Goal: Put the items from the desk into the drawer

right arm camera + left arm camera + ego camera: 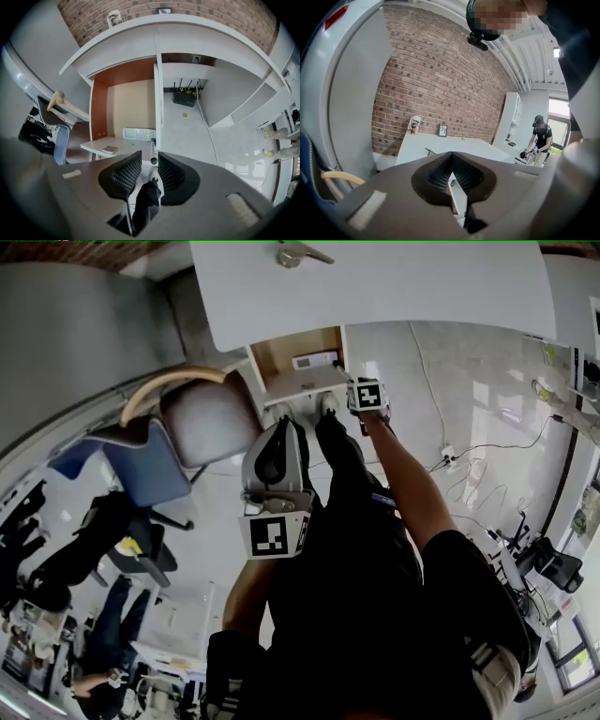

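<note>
The white drawer [96, 146] under the desk [154, 23] stands pulled out. In it lie a white remote-like device [138, 134], a small flat item [110, 149] and a white marker pen [153, 151] along its right side. My right gripper [149, 168] points steeply down over the drawer's right front corner, open, with the pen just beyond its fingertips and free of the pads. In the head view the right gripper [361, 390] hangs beside the drawer [298, 382]. My left gripper [278, 432] is held back near my body, shut and empty. A metal item [295, 254] lies on the desk top.
A chair with a wooden armrest [178, 381] stands left of the drawer. A cup [414, 124] and a small picture frame [442, 130] stand at the desk's back against the brick wall. A router and cables [183, 97] lie under the desk. Another person [541, 140] stands far right.
</note>
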`<state>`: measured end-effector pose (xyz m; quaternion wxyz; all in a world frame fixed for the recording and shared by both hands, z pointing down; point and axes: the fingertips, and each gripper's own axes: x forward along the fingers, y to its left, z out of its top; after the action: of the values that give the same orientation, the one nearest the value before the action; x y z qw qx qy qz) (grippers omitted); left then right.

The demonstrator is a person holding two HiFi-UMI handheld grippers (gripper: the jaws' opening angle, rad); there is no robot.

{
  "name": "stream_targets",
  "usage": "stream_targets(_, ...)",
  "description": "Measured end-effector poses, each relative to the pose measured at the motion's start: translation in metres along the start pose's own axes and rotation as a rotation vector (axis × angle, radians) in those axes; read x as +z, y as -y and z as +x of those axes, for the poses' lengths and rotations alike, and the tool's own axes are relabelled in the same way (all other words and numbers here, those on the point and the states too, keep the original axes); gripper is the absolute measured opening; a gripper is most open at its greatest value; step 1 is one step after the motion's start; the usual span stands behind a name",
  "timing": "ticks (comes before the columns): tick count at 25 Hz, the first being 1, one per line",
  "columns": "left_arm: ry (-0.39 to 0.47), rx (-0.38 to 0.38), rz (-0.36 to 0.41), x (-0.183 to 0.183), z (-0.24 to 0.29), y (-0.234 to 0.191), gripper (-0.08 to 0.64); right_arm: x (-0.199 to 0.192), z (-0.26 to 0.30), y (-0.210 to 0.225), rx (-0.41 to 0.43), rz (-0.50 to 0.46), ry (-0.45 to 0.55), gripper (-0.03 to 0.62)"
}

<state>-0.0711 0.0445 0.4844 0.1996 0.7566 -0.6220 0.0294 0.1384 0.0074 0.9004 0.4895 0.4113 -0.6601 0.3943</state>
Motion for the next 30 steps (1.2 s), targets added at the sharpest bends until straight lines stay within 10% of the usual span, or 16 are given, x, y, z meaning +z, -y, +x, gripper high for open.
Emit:
stream_targets(9, 0.078, 0.002, 0.052, 0.038, -0.010, 0.002, 0.020, 0.063, -0.071, -0.028, 0.063, -0.077, 0.195, 0.061)
stream_targets(20, 0.142, 0.004, 0.066, 0.074, -0.027, 0.005, 0.020, 0.165, -0.271, -0.084, 0.249, -0.131, 0.668, 0.005)
stream_targets(30, 0.203, 0.022, 0.091, 0.099, -0.034, 0.003, 0.020, 0.143, -0.419, -0.117, 0.317, -0.223, 0.975, 0.003)
